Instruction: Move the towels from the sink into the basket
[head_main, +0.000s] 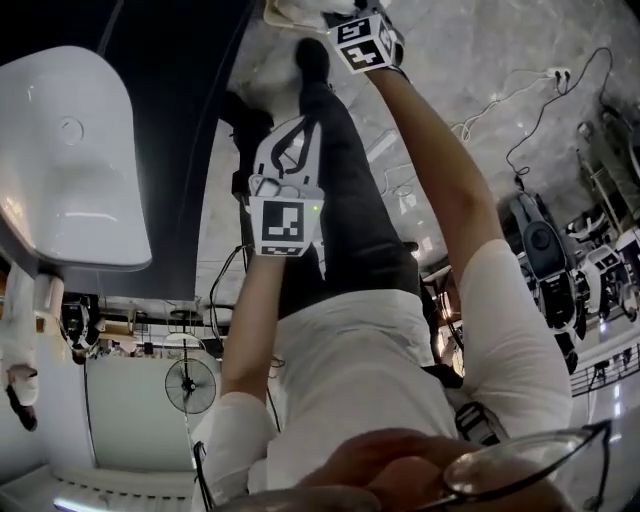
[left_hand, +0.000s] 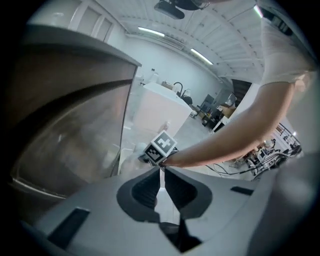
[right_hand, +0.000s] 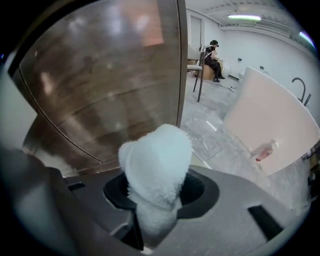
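Note:
A white fluffy towel (right_hand: 157, 170) bulges up between the jaws of my right gripper (right_hand: 156, 210), which is shut on it. In the head view that right gripper (head_main: 352, 20) is low at the top edge, its marker cube facing the camera, with something pale and cloth-like (head_main: 290, 12) beside it. My left gripper (head_main: 275, 140) hangs nearer, beside the person's dark trouser leg. Its jaws in the left gripper view (left_hand: 161, 174) stand together with nothing between them. The white sink (head_main: 70, 170) shows at the left of the head view. I cannot make out a basket.
A brown wooden cabinet panel (right_hand: 110, 80) stands close on the left of both gripper views. Grey marbled floor (right_hand: 210, 130) runs past a white counter unit (right_hand: 270, 120). A person sits far off (right_hand: 215, 57). Cables (head_main: 520, 120) and equipment (head_main: 545, 240) lie on the floor at the right.

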